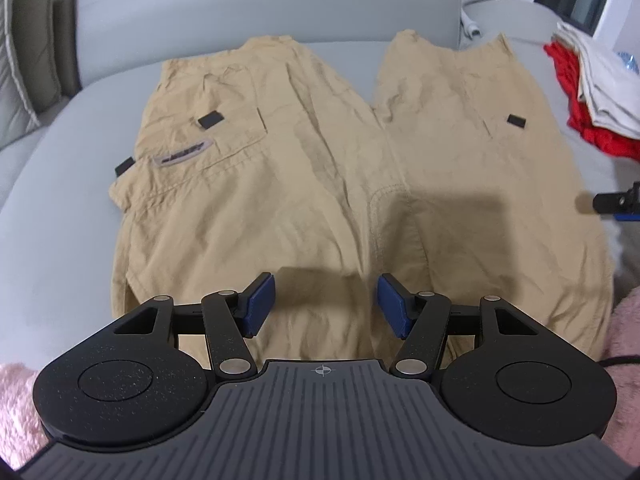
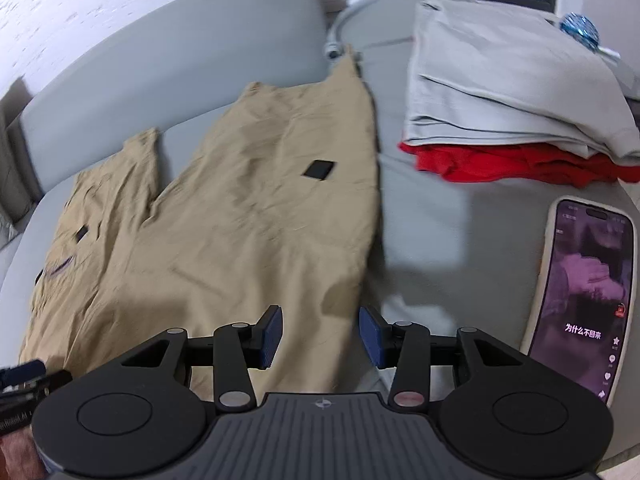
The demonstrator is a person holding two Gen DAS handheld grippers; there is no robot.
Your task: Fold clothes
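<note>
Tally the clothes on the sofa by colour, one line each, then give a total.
Tan: 1, the cargo shorts spread flat.
Grey: 1 folded garment, as far as the layers show, on top of the pile.
Red: 1 garment under the grey one.
Total: 3

trousers (image 1: pixel 320 168) | tan cargo, black tabs, pocket on one leg | spread flat, legs apart | on grey sofa (image 1: pixel 60 152) seat, cuffs toward its backrest
</note>
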